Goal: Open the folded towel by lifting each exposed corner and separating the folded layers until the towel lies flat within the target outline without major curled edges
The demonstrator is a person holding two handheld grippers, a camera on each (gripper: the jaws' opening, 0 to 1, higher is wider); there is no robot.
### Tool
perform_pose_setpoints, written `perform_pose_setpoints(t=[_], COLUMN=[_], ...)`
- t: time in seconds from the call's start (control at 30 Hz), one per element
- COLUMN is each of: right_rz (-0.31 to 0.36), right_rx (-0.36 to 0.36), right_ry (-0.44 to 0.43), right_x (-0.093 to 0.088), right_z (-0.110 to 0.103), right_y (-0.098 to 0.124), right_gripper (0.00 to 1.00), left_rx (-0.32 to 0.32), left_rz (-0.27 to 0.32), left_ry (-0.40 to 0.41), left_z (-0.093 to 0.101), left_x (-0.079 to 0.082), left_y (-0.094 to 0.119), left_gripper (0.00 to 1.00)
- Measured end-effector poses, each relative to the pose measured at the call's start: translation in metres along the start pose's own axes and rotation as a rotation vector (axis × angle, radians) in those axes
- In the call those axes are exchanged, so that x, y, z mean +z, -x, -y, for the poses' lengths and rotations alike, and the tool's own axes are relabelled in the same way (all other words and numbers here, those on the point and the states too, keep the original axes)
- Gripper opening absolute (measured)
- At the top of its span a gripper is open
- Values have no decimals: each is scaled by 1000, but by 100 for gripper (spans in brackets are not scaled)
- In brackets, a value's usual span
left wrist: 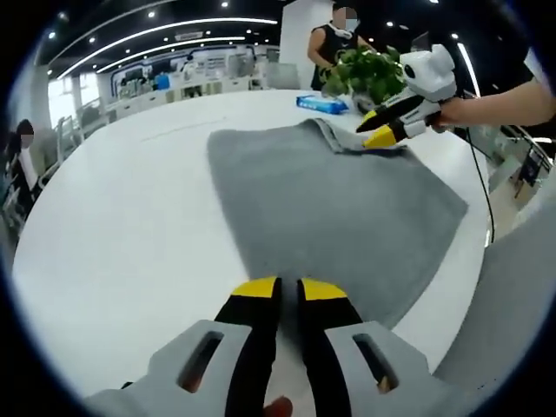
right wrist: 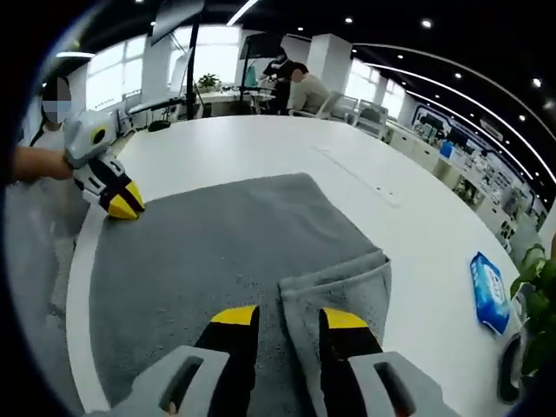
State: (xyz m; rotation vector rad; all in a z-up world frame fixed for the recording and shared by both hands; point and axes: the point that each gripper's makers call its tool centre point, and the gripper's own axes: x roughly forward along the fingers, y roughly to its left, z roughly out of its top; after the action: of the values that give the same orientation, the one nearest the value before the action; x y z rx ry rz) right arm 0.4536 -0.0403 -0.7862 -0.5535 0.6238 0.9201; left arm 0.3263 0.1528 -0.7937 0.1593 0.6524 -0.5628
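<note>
A grey towel point(left wrist: 330, 217) lies spread on the white table point(left wrist: 113, 243), with one corner flap point(left wrist: 334, 135) folded back on top at its far side. In the left gripper view my left gripper point(left wrist: 289, 289) has its jaws almost together at the towel's near edge, apparently pinching it. My right gripper point(left wrist: 375, 129) comes in from the right, held by a hand, its jaws apart around the flap. In the right gripper view the right gripper point(right wrist: 289, 319) stands open astride the edge of the flap point(right wrist: 343, 282) on the towel point(right wrist: 226, 252). The left gripper point(right wrist: 129, 208) sits at the towel's far left corner.
A blue wipes pack point(left wrist: 323, 104) and a green plant point(left wrist: 369, 74) stand beyond the flap; the pack point(right wrist: 491, 291) lies right of the towel in the right gripper view. The table's curved edge point(right wrist: 78, 287) runs close along the towel. People are in the background.
</note>
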Motion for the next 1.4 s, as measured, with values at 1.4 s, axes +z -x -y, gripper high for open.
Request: perform_pose_setpoints(t=[1.4], right_rz=[59], right_rx=[-300], right_ry=[-361], right_x=[-62], right_z=[128], right_y=[35], right_gripper=[6], left_rx=[28], left_rz=[210], left_ry=[21], left_z=[62], left_x=[103], left_y=[-9], left_gripper=[7])
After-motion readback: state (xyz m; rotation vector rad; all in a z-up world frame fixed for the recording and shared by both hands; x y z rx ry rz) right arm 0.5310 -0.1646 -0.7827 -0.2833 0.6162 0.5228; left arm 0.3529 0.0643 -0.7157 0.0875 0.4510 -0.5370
